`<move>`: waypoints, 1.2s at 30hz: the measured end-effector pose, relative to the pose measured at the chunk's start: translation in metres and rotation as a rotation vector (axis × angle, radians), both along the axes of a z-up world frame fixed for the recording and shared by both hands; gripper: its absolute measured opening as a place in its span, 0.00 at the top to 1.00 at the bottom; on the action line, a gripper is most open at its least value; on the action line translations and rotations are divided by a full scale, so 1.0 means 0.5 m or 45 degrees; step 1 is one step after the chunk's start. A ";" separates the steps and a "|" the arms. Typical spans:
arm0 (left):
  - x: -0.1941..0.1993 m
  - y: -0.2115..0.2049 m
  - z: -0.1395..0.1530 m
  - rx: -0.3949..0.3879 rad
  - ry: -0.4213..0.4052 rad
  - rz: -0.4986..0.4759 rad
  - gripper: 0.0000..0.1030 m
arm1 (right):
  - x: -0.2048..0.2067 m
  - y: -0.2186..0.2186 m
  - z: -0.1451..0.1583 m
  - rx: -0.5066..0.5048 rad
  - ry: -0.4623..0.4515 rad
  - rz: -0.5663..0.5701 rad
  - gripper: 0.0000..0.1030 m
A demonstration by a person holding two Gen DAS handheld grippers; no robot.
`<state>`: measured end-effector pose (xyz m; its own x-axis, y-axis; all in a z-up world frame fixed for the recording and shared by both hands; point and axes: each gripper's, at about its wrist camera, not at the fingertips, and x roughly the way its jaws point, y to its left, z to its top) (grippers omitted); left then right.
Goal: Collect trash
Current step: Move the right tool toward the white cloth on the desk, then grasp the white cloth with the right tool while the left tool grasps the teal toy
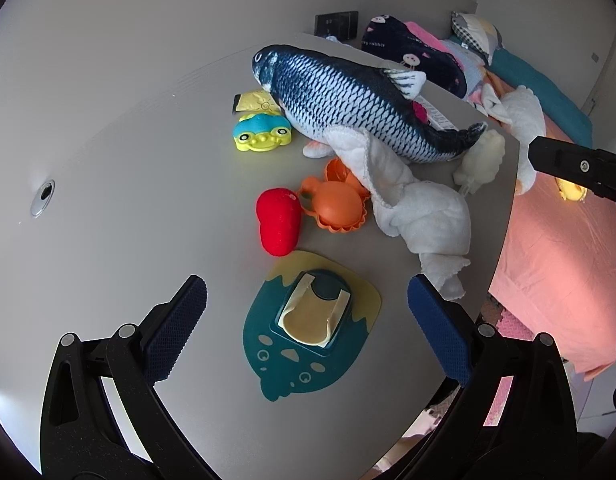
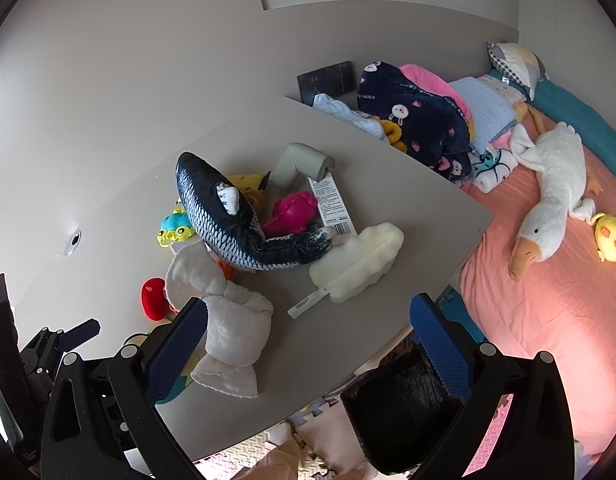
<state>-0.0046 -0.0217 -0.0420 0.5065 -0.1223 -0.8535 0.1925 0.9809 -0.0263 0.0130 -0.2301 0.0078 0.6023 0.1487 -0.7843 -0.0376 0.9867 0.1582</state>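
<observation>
Both tongs, left tongs (image 1: 308, 336) and right tongs (image 2: 308, 344), are held wide open and empty. The printed label (image 2: 332, 204), probably trash, lies lengthwise well ahead of the right tongs, which are nearer.

On the table (image 2: 348, 320): plush fish (image 2: 235, 236) across the middle, frog toy (image 1: 261, 133) just left of its head, twisted cloth (image 1: 408, 208) running from under its belly toward the near edge. Left of the cloth, shell mould (image 1: 336, 204) touching heart toy (image 1: 277, 222). Nearest, a mat (image 1: 308, 356). Beyond the table's right edge, bed (image 2: 548, 320) carrying goose plush (image 2: 548, 200). Below that edge, bin (image 2: 400, 408) on the floor.
</observation>
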 end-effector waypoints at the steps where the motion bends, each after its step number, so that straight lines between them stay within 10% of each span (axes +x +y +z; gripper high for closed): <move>1: -0.001 -0.001 -0.010 0.012 0.008 0.000 0.06 | -0.001 0.001 -0.003 0.006 0.006 0.003 0.02; 8: 0.004 0.021 -0.064 -0.014 0.100 0.029 0.36 | -0.005 0.023 -0.029 0.021 0.058 0.061 0.07; 36: 0.013 0.035 -0.066 -0.066 0.035 0.004 0.60 | 0.058 0.153 -0.135 -0.080 0.246 0.260 0.50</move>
<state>0.0019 -0.0044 -0.0751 0.4838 -0.1650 -0.8595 0.1878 0.9788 -0.0822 0.0420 -0.1537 -0.0599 0.4037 0.1993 -0.8929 -0.2118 0.9698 0.1207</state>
